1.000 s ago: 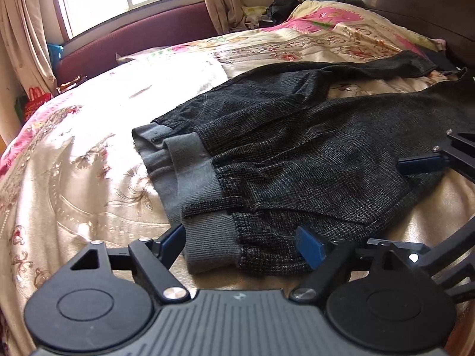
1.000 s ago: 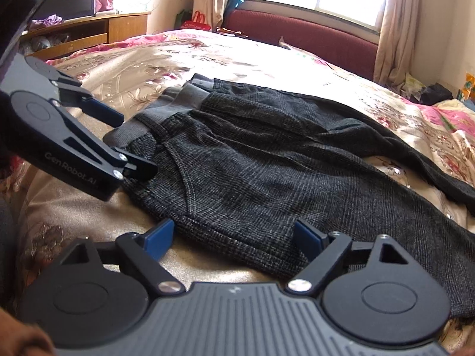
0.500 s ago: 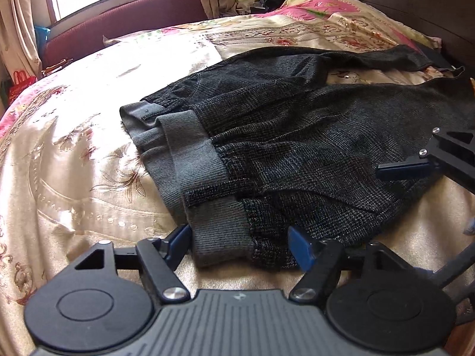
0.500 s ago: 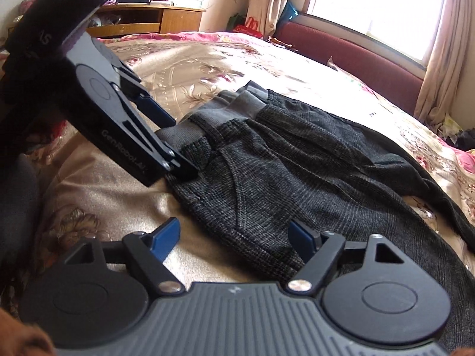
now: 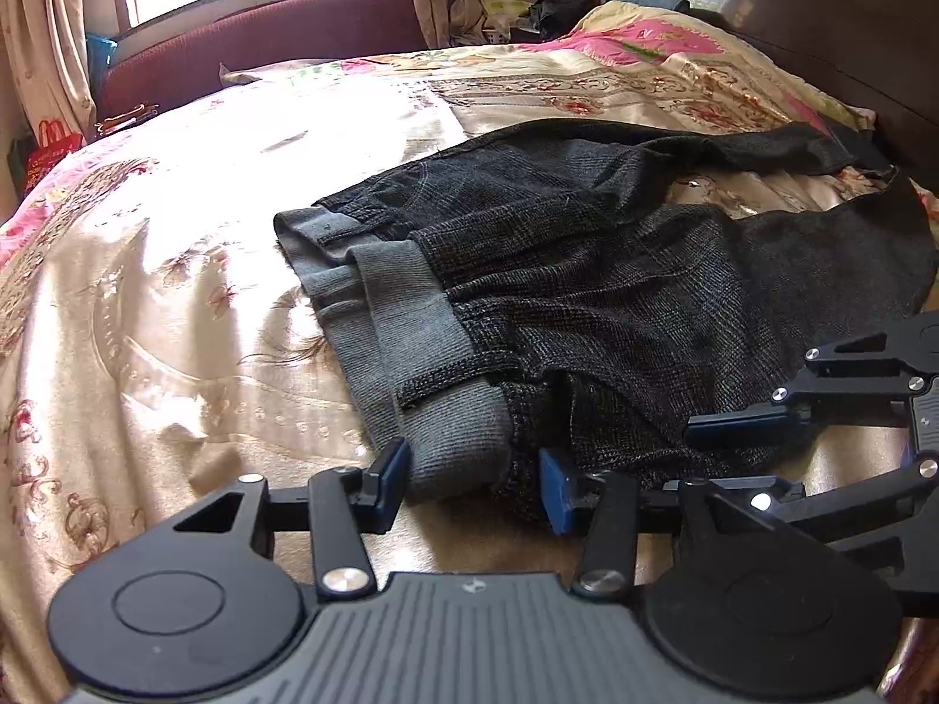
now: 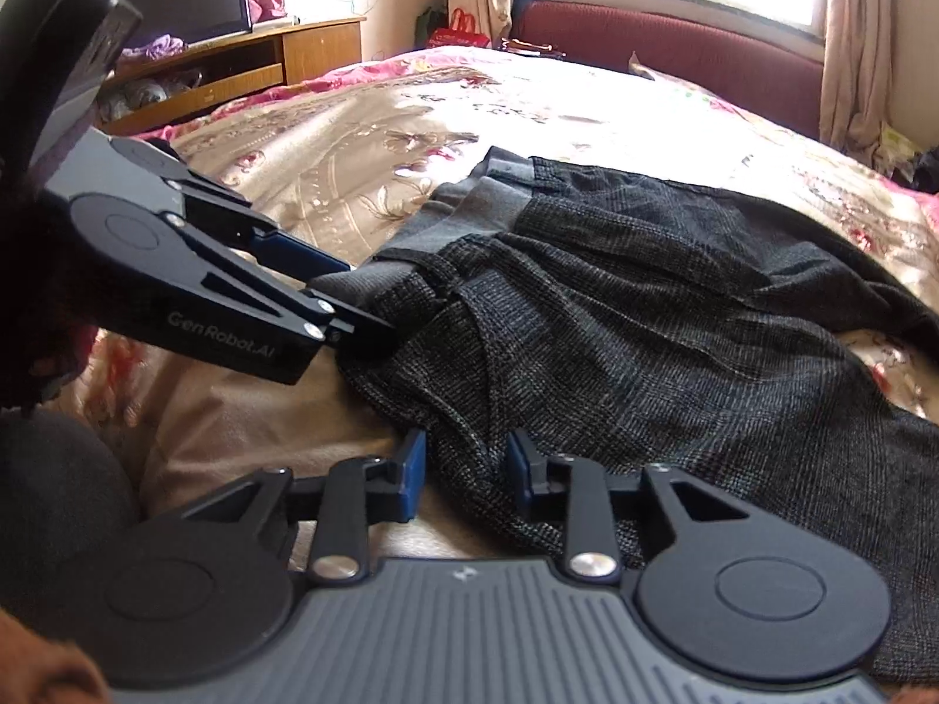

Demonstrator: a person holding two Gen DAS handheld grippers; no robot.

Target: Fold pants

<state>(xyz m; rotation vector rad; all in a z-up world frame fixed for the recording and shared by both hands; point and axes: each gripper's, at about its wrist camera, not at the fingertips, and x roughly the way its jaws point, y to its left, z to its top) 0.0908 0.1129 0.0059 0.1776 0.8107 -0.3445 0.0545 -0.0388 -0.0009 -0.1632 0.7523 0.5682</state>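
Observation:
Dark grey checked pants (image 5: pixel 616 287) lie flat on the bed, their grey ribbed waistband (image 5: pixel 411 340) toward me and the legs running to the far right. My left gripper (image 5: pixel 472 478) has the near waistband corner between its blue pads, which are partly closed and look to be touching the cloth. My right gripper (image 6: pixel 466 469) has its pads around a bunched fold of the pants' near edge (image 6: pixel 469 457). Each gripper also shows in the other view, the right one (image 5: pixel 739 446) and the left one (image 6: pixel 346 293).
The pants rest on a cream and pink floral bedspread (image 5: pixel 176 293). A dark headboard (image 5: pixel 821 29) stands at the right, a maroon bench (image 5: pixel 264 29) under the window, and a wooden cabinet (image 6: pixel 246 64) beyond the bed.
Both grippers moved forward onto the pants' near edge and narrowed their jaws around the cloth: left at the waistband corner, right on the side edge.

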